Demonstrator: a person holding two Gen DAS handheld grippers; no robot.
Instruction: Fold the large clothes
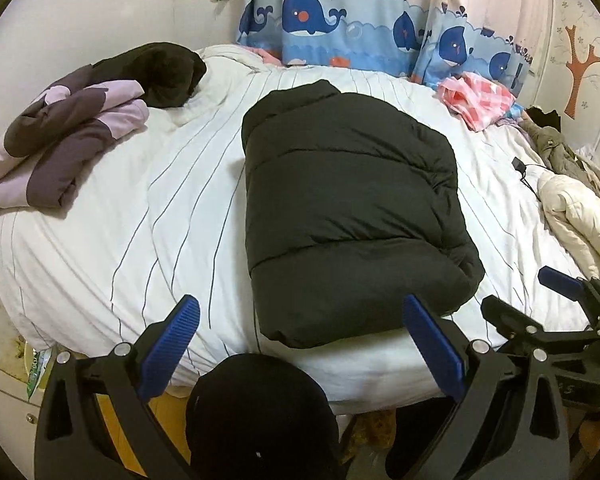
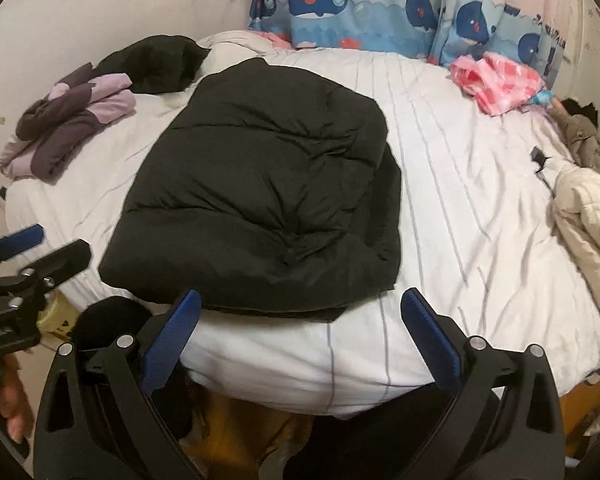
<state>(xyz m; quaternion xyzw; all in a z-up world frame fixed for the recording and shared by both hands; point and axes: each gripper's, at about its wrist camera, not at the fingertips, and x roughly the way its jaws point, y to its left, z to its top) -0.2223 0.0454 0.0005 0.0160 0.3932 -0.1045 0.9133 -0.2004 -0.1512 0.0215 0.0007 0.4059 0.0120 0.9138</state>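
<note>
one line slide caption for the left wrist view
Open left claw facing a folded black puffer jacket on a striped bed.

Dim, warm indoor light; heavy fisheye bending at edges, soft overall blur.

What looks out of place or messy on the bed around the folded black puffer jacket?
The black puffer jacket lies folded and tidy on the white striped bed cover. Around it, a purple patterned garment, a pink checked cloth and a cream padded coat lie crumpled and unfolded. Both grippers are open and empty.
</note>
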